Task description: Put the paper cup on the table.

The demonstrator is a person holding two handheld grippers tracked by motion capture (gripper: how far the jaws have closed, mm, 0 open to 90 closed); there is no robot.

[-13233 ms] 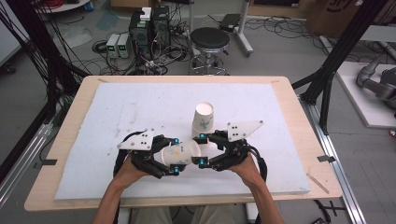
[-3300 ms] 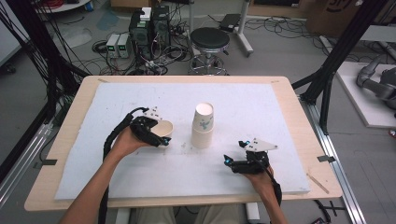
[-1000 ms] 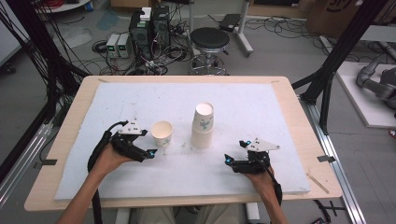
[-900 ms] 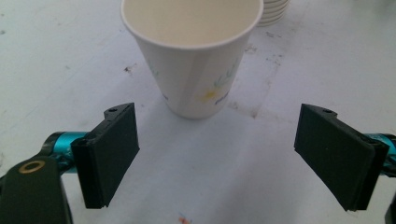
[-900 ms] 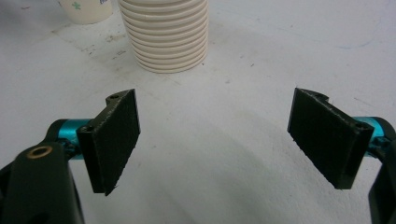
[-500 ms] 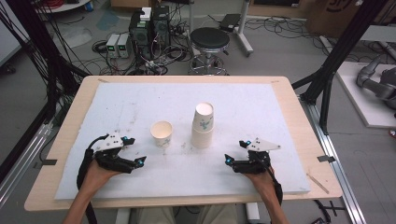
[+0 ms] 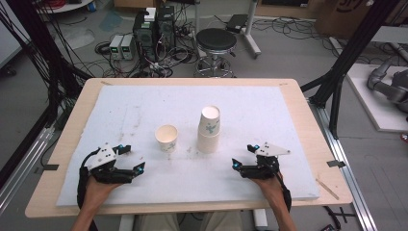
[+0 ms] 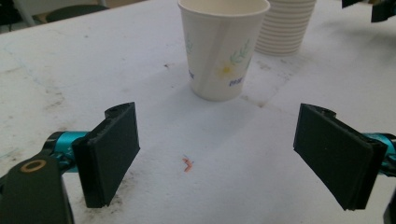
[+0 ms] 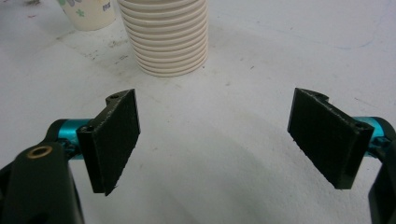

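One single paper cup (image 7: 167, 137), standing upright and open-mouthed on the white foam sheet (image 7: 125, 110), printed with a leaf and flower pattern. Just right of it, apart and not touching, one stack of nested paper cups (image 7: 210, 129), taller than the single cup, ribbed with many rims down its side; number of cups in the stack too many and too fine to count. In the left gripper view, the single cup (image 8: 223, 44) straight ahead beyond the jaws, with the stack (image 8: 286, 25) behind and to its right, plus one small orange-red speck (image 8: 187, 163) on the foam between jaws and cup.

Two grippers, one in each hand. Left gripper (image 7: 131, 160) near and to the lower left of the single cup, resting on the foam, jaws spread wide with nothing between them. Right gripper (image 7: 243, 156) farther off, to the lower right of the single cup past the stack, likewise resting on the foam, jaws spread wide and holding nothing. In the right gripper view, the stack (image 9: 164, 36) ahead and the single cup (image 9: 88, 14) at the upper left edge.

Beneath the foam, one wooden table (image 7: 312, 120). Beyond the table's far edge, one round black stool (image 7: 217, 41) on the floor.
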